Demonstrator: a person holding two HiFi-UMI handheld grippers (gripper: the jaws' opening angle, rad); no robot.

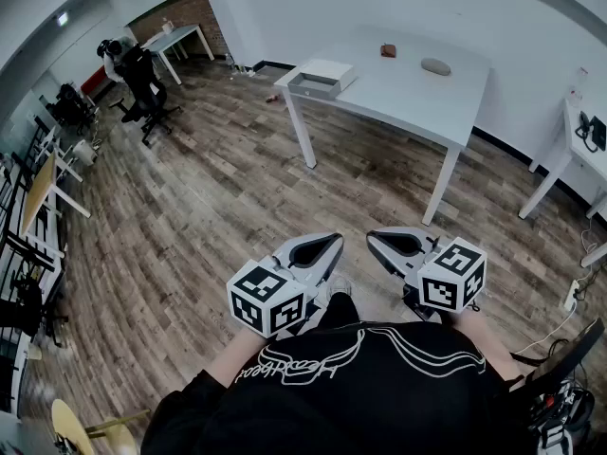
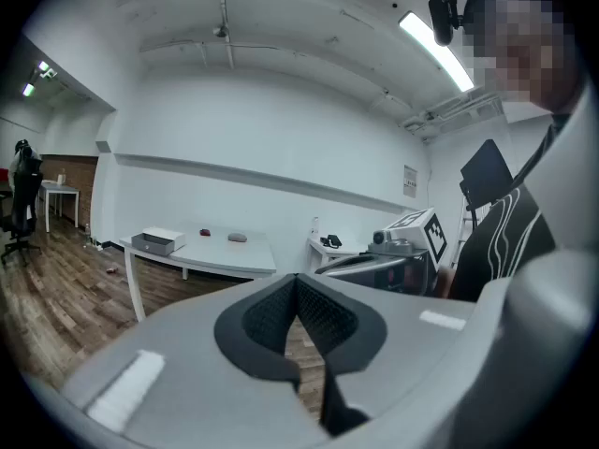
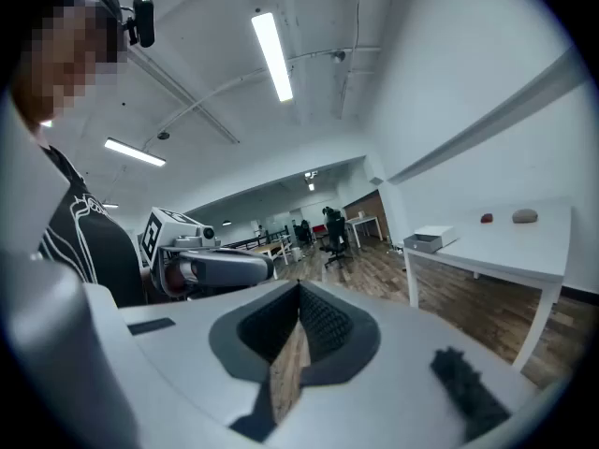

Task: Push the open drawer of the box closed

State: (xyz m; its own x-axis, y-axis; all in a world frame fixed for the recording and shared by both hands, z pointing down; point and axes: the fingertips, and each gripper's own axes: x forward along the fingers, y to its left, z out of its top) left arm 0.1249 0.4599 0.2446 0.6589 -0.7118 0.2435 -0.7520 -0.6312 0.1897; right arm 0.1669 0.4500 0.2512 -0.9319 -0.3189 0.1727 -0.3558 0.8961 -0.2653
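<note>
A white box [image 1: 328,70] stands at the left end of a white table [image 1: 408,98] across the room, its grey drawer [image 1: 311,85] pulled out toward the table's edge. The same box appears small in the left gripper view [image 2: 157,242] and in the right gripper view [image 3: 429,239]. Both grippers are held close to the person's body, far from the table. My left gripper [image 1: 334,239] [image 2: 298,281] is shut with nothing in it. My right gripper [image 1: 373,236] [image 3: 299,290] points inward beside it, its tips together and empty.
A small brown object [image 1: 389,51] and a grey oval thing [image 1: 436,66] lie further along the table. Wood floor stretches between me and the table. Another white table with a phone [image 1: 593,131] stands at the right. A person on an office chair [image 1: 137,74] sits far left, near several desks.
</note>
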